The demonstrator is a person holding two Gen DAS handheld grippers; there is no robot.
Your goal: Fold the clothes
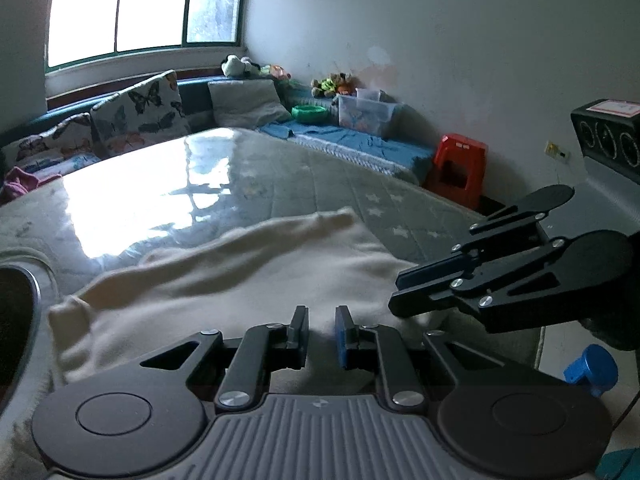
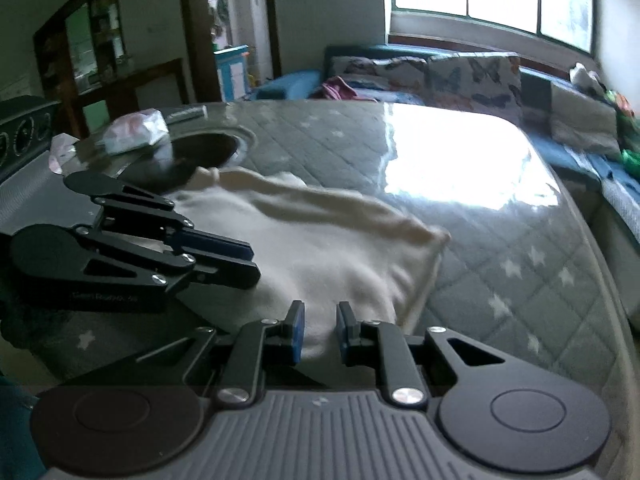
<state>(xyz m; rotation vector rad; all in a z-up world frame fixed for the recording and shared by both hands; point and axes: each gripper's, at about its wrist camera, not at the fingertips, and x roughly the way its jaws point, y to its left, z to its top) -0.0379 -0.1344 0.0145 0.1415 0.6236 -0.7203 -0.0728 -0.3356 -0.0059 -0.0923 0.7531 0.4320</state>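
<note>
A cream garment (image 1: 240, 280) (image 2: 328, 248) lies spread on the grey quilted, star-patterned table top (image 1: 340, 184) (image 2: 520, 280), its near edge at the table's front. My left gripper (image 1: 322, 332) has its fingers nearly together, with the garment's near edge pinched between them. It also shows at the left of the right wrist view (image 2: 254, 264). My right gripper (image 2: 320, 332) is likewise shut on the near edge, a little to the right. From the left wrist view it (image 1: 398, 292) comes in from the right with its fingers close together.
A dark round opening (image 2: 200, 152) sits in the table's left part, with a plastic bag (image 2: 136, 132) beside it. Butterfly cushions (image 1: 140, 108) line a sofa behind the table. A red stool (image 1: 460, 168) stands by the right wall. Glare covers the table's far half.
</note>
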